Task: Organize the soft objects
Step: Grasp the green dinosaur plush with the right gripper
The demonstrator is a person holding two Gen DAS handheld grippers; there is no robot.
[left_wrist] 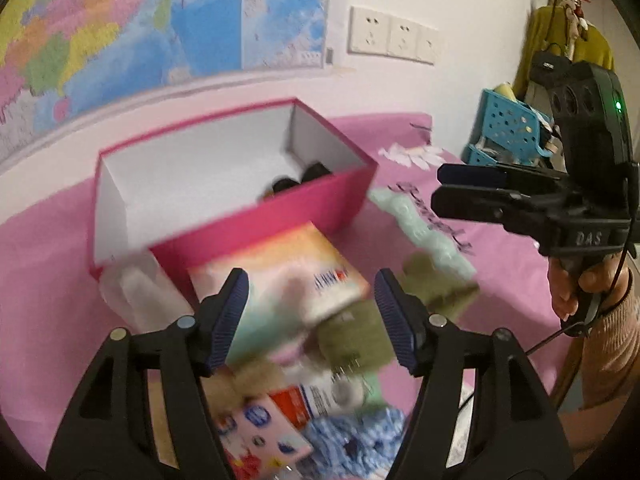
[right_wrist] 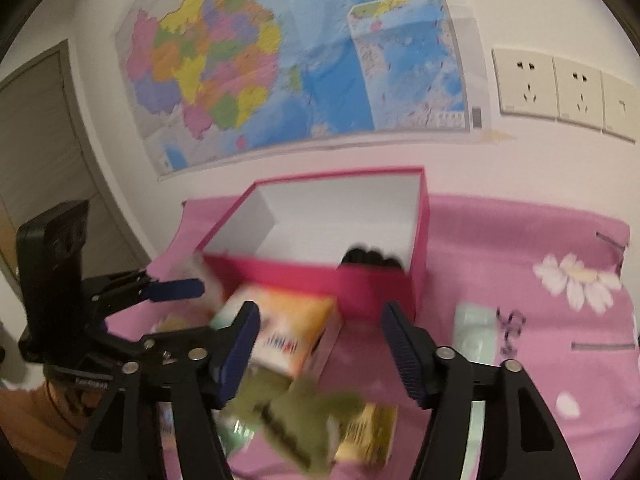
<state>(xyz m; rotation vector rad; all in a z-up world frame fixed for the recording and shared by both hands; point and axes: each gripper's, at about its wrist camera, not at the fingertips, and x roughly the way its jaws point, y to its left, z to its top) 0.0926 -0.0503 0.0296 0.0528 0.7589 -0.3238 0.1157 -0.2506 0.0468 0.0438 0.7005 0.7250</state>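
Observation:
A pink box with a white inside stands open on the pink cloth, a dark item in its right corner. Leaning against its front wall is a pastel tissue pack. An olive cloth lies below it, blurred. My left gripper is open above the pack and the olive cloth, holding nothing. My right gripper is open too, over the same pile. A mint-green soft piece lies right of the box.
A blue checked cloth, a colourful printed pack, a yellow pack and a clear plastic pack crowd the near side. A blue basket stands at the far right. The wall with a map and sockets is close behind the box.

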